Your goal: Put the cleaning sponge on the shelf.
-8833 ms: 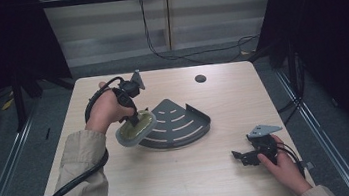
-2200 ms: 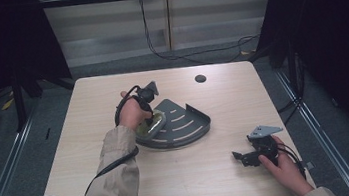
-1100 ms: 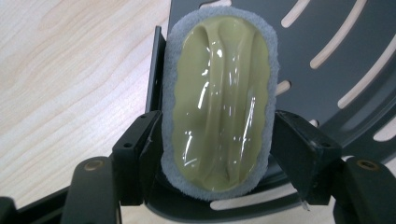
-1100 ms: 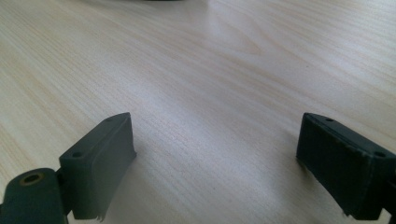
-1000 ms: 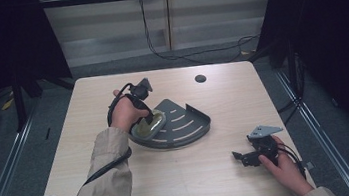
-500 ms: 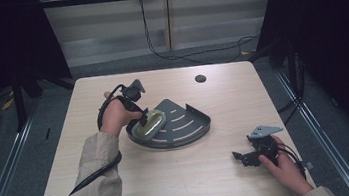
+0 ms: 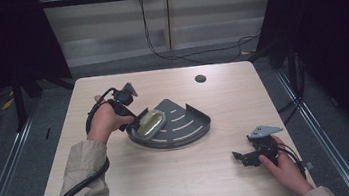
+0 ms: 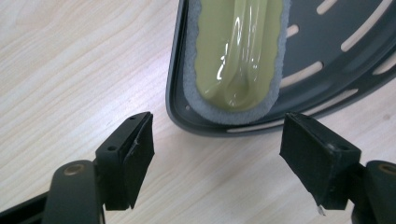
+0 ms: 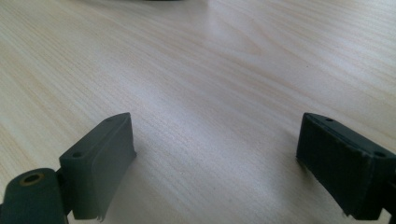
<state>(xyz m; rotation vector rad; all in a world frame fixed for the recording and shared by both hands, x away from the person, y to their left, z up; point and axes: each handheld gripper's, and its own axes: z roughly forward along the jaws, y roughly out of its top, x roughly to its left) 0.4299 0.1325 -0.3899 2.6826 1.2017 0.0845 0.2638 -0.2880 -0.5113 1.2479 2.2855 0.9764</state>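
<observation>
Left tongs (image 8: 217,154) held above the pale wooden counter (image 7: 183,182), jaws spread wide and holding nothing; the yellow-green glossy oblong scrubber with a grey foam edge (image 8: 236,51) lies just ahead of them, resting in the dark grey slotted quarter-round metal tray (image 8: 336,56), against the tray's left rim; in the high view the same scrubber (image 7: 148,123) sits at the tray's (image 7: 191,126) left end, close beside the left hand (image 7: 106,120). Right tongs (image 7: 244,158) lie low on the counter near its front right corner, well apart from the tray; their jaws are also spread wide with bare wood between them.

Risks, as judged: one jaw of the left tongs is aligned with the tray's rim, so a forward push or a closing motion could catch the rim and slide or tip the tray; the scrubber's glossy top may slip from a shallow pinch; its soft foam border may deform so that a grip on it alone fails; the left tongs' trailing cable could snag the tray's raised wall.
</observation>
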